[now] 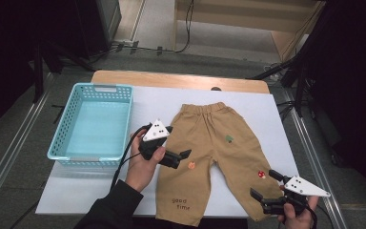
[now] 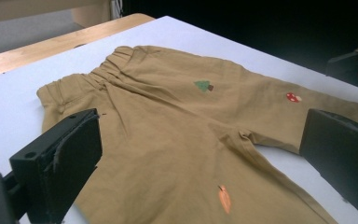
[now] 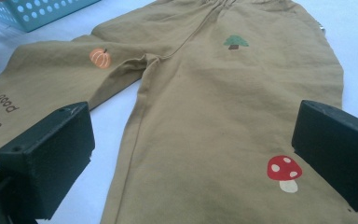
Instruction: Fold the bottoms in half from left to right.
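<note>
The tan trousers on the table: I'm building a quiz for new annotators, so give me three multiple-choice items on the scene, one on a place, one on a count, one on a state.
1. Where does the basket stand relative to the tan trousers?
A. on the person's left of them
B. on top of them
C. at their leg hems

2. How many small pictures are on the trousers?
A. one
B. three
C. five

3. How stand the jaws of the right gripper?
A. shut on a hem
B. apart, holding nothing
C. shut on the basket

Answers: 1 A, the high view shows it at the left. 2 B, a tree, a pumpkin and a mushroom. 3 B, the right gripper view shows cloth between wide jaws.
</note>
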{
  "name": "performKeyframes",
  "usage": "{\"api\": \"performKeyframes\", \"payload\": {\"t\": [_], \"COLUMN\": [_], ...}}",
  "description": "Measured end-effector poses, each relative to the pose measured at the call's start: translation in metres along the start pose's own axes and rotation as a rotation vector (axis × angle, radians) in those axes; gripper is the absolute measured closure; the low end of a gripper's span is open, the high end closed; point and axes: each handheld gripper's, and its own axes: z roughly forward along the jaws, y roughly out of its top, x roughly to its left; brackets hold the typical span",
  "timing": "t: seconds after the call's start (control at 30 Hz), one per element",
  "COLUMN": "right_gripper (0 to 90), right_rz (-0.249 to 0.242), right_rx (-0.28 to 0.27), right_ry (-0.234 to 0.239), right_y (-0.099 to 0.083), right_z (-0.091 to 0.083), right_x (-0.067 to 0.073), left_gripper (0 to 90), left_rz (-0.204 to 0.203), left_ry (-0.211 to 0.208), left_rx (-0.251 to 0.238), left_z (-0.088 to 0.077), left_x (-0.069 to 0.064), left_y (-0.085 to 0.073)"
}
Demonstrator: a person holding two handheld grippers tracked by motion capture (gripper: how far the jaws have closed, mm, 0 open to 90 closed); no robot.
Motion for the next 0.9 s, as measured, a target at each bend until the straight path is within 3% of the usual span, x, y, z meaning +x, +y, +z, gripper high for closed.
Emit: {"api": "performKeyframes", "payload": {"t": [0.2, 0.63, 0.8, 0.9], "right_gripper": [0.0, 0.0, 0.0, 0.0], "right_rz": [0.020, -0.004, 0.000, -0.004], "right_rx": [-0.003, -0.010, -0.009, -0.008], "right_ry": [0.002, 0.003, 0.019, 0.019], "right_y": [0.001, 0.003, 0.003, 0.003], "right_z": [0.003, 0.006, 0.006, 0.006], "right_x": [0.001, 0.004, 0.004, 0.005], "left_gripper": [0.0, 0.0, 0.0, 0.0], "left_rz": [0.001, -0.040, -0.034, -0.029], "left_ry": [-0.016, 0.016, -0.009, 0.002], "left_rx": [0.035, 0.076, 0.086, 0.093], "left_z": [0.017, 0.049, 0.060, 0.067], "left_x": [0.011, 0.035, 0.041, 0.044], "left_y": [0.005, 0.011, 0.015, 0.018]}}
